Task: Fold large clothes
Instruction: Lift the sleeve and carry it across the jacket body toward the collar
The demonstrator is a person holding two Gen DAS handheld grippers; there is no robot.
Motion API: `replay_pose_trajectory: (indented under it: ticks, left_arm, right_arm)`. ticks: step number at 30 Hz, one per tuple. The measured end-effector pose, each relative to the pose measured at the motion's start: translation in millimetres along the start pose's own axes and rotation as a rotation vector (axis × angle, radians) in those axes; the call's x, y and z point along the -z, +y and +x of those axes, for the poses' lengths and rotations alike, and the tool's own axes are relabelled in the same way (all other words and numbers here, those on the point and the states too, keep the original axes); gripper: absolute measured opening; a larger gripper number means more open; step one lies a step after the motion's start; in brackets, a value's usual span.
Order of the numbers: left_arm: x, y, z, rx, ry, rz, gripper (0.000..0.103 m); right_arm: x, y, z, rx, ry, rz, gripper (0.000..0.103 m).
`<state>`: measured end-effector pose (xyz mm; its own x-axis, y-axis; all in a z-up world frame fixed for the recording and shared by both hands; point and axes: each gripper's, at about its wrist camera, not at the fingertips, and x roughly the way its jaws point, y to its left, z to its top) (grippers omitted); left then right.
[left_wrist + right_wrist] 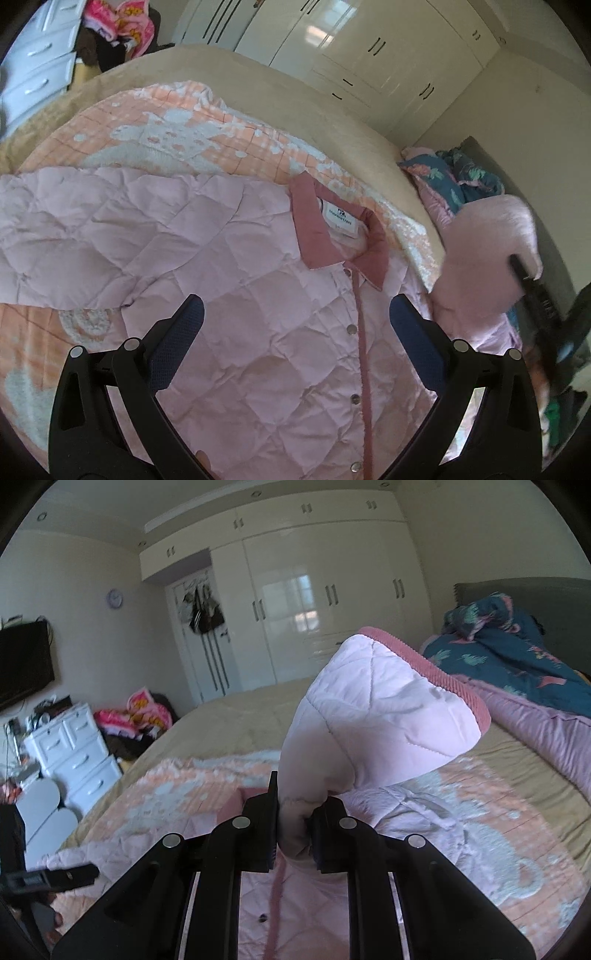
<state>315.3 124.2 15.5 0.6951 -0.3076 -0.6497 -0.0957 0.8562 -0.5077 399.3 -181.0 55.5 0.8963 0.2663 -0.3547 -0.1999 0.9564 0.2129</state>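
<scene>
A pale pink quilted jacket [258, 314] with a darker pink collar [314, 236] and snap buttons lies front up on an orange and white blanket [177, 125] on the bed. My left gripper [295, 314] is open and empty, hovering over the jacket's chest. One sleeve [487, 243] is lifted at the right. In the right wrist view my right gripper [293, 827] is shut on that sleeve [373, 716], which stands up above the bed with its ribbed pink cuff [443, 679] at the top. The other sleeve [74, 229] lies spread out to the left.
A blue floral quilt [517, 664] is heaped near the headboard. White wardrobes [314, 602] line the far wall. A white drawer unit [74, 753] and a pile of bright pink clothes [140, 716] stand beside the bed. The left gripper shows at the lower left of the right wrist view [51, 877].
</scene>
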Motion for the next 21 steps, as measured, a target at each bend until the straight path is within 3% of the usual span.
replay_pose_trajectory:
  ticks: [10, 21]
  left_arm:
    - [-2, 14, 0, 0.077, 0.019, -0.067, 0.094]
    - [6, 17, 20, 0.135, 0.068, -0.104, 0.094]
  right_arm:
    - [56, 60, 45, -0.062, 0.133, -0.088, 0.014]
    - [124, 99, 75, -0.121, 0.347, -0.243, 0.016]
